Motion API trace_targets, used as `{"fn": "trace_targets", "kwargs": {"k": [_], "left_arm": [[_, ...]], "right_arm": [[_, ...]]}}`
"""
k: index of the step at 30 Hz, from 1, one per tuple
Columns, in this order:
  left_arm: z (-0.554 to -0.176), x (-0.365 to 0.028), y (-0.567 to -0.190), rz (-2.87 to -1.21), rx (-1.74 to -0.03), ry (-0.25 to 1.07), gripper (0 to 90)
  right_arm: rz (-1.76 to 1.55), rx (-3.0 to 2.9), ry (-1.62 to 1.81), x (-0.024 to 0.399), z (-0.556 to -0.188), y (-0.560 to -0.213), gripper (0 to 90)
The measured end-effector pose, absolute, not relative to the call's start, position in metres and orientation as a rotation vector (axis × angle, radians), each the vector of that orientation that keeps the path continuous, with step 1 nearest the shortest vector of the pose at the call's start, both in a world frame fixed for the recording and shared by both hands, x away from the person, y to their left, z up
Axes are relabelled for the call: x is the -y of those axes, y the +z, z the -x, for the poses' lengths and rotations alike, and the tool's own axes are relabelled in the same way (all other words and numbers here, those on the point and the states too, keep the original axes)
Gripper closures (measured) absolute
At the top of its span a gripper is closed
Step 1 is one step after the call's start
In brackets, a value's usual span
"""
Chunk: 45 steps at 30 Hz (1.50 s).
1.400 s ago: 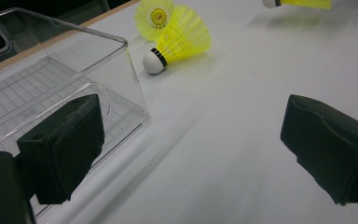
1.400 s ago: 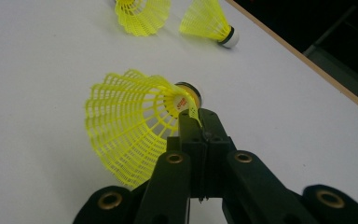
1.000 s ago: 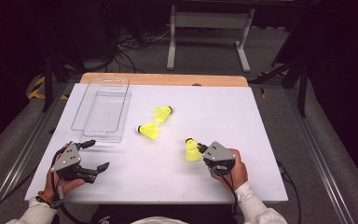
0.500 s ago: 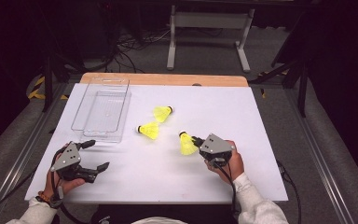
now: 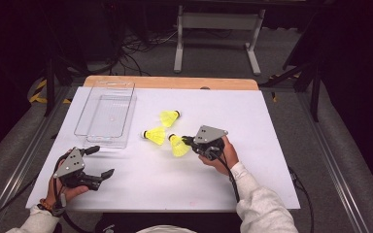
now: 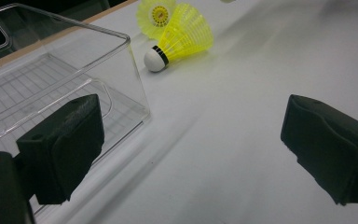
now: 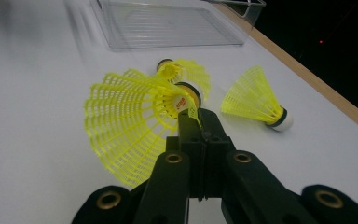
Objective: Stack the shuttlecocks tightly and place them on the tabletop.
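Observation:
Three yellow shuttlecocks are on the white table. My right gripper [image 5: 185, 141] [image 7: 196, 116] is shut on the skirt rim of one shuttlecock [image 5: 178, 145] [image 7: 128, 126] and holds it just above the table. A second shuttlecock [image 5: 154, 136] [image 7: 193, 74] lies right beside it, and a third [image 5: 169, 117] [image 7: 256, 100] rests a little farther back. A clear plastic box [image 5: 108, 114] [image 6: 51, 79] [image 7: 168, 23] stands at the left rear. My left gripper [image 5: 102, 161] [image 6: 196, 140] stays open near the front left corner of the box, with nothing between its pads [image 6: 65, 144].
A wooden strip [image 5: 170, 82] borders the table's far edge. In the left gripper view two shuttlecocks [image 6: 182, 39] lie past the corner of the box. Cables and a metal stand [image 5: 213, 22] sit on the floor behind the table.
My right gripper has carried its shuttlecock leftward, up close to the two lying near the middle. The left gripper has stayed put.

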<state>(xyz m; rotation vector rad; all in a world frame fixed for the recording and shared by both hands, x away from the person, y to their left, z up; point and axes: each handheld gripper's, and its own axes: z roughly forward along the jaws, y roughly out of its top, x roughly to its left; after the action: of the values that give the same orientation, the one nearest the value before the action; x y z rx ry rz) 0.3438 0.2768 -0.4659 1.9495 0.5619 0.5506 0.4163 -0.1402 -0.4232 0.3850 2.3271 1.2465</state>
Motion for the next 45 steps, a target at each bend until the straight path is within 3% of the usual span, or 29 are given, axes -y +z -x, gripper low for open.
{"fn": "trace_targets", "kwargs": {"k": [25, 34, 41, 45], "left_arm": [[-0.345, -0.274, -0.468, -1.970, -0.536, 0.532, 7.0], [-0.345, -0.273, -0.468, -1.972, -0.534, 0.533, 7.1], [-0.344, -0.273, -0.468, -1.976, -0.534, 0.539, 7.2], [-0.343, -0.273, -0.467, -1.970, -0.533, 0.540, 7.2]], "right_arm": [[-0.306, -2.462, 1.122, 0.100, -0.467, -0.452, 87.9], [-0.373, -2.461, 1.096, 0.101, -0.472, -0.458, 76.9], [-0.473, -2.454, 1.076, 0.106, -0.467, -0.456, 60.1], [-0.565, -2.410, 1.086, 0.113, -0.456, -0.450, 58.0]]}}
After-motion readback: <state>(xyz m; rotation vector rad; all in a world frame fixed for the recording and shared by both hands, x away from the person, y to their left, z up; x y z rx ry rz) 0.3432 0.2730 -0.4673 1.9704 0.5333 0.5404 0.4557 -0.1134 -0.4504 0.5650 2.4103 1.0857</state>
